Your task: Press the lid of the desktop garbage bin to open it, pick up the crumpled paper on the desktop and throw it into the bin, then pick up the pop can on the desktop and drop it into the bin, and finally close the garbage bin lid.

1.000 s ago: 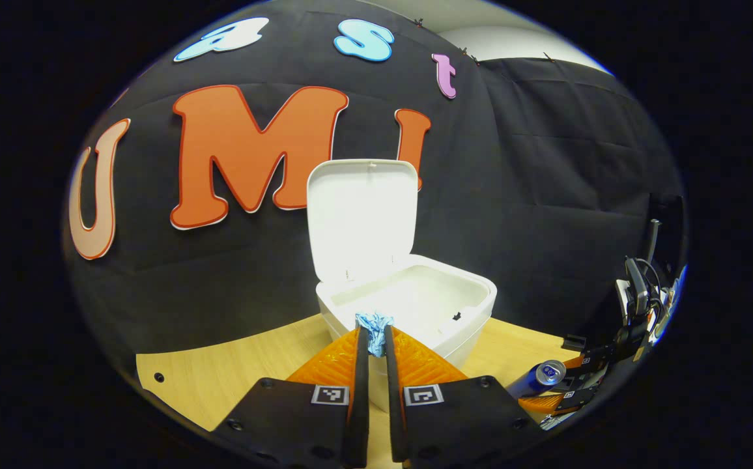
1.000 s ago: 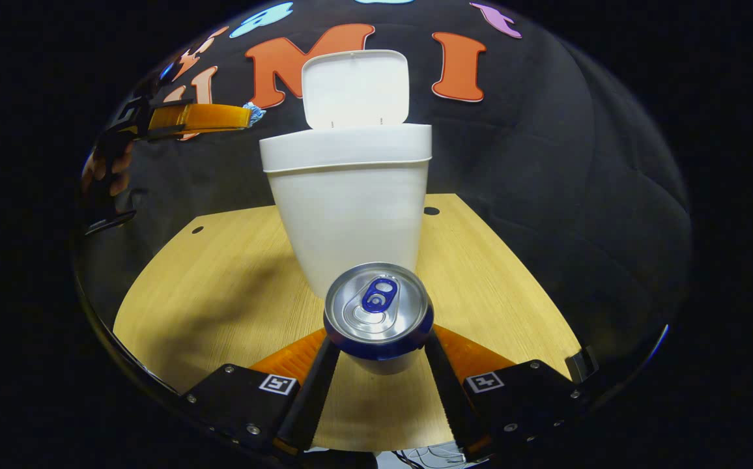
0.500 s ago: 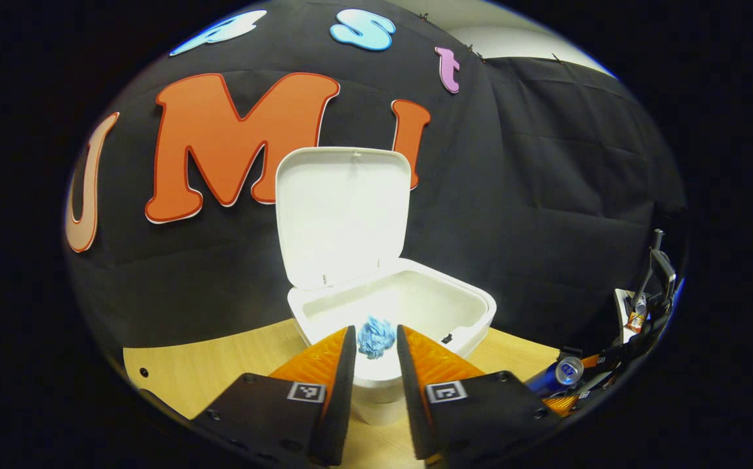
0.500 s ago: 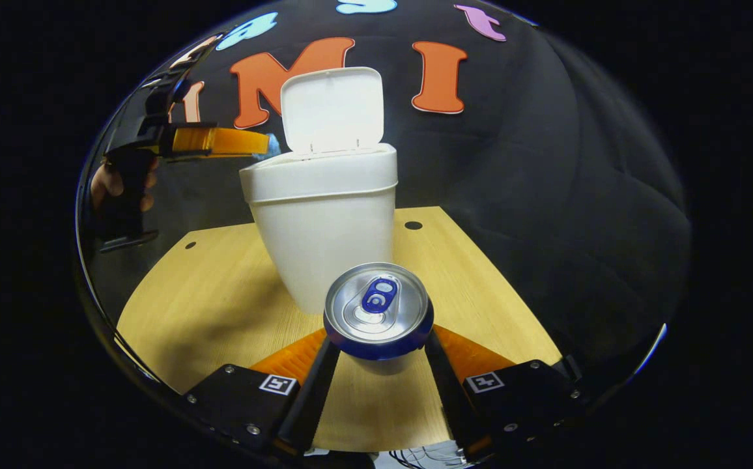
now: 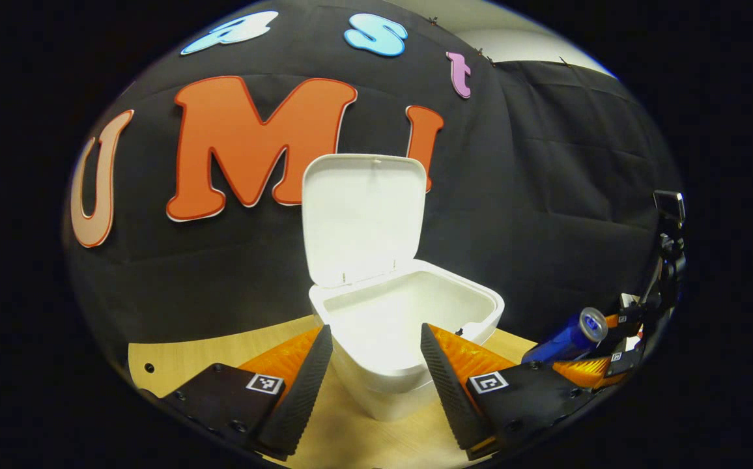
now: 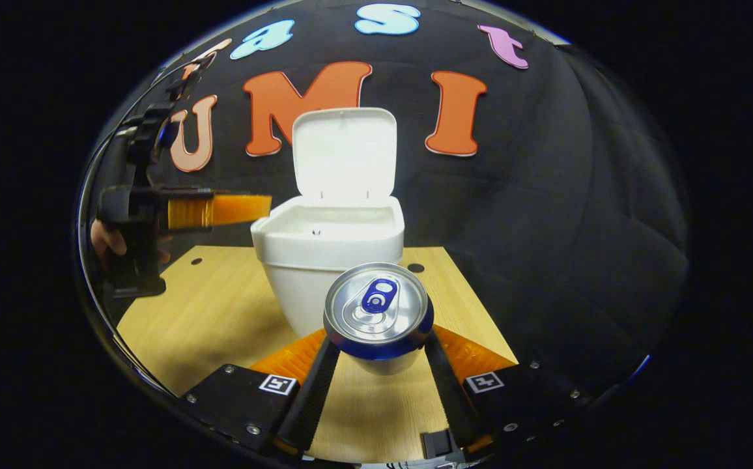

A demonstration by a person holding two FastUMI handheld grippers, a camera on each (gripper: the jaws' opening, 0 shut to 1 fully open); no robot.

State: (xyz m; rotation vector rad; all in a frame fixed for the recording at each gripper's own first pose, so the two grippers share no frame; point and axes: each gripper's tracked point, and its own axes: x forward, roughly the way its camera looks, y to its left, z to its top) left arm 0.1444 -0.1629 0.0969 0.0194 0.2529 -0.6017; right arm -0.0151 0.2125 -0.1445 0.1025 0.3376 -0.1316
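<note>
Left gripper view:
Left gripper [image 5: 376, 342]: fingers spread wide, holding nothing, just before the white plastic bin [image 5: 409, 326].
Lid [image 5: 363, 215]: upright.

Right gripper view:
Right gripper [image 6: 376, 352]: clamped on silver-topped blue can [image 6: 376, 312], lifted above the wooden table [image 6: 207, 312].
Writing: none legible.

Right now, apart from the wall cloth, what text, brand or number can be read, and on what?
Pop can: no words on its top; the print on its side is too blurred to read.
Garbage bin and lid: plain, no text.
Square tags: coded patterns, no words.
</note>
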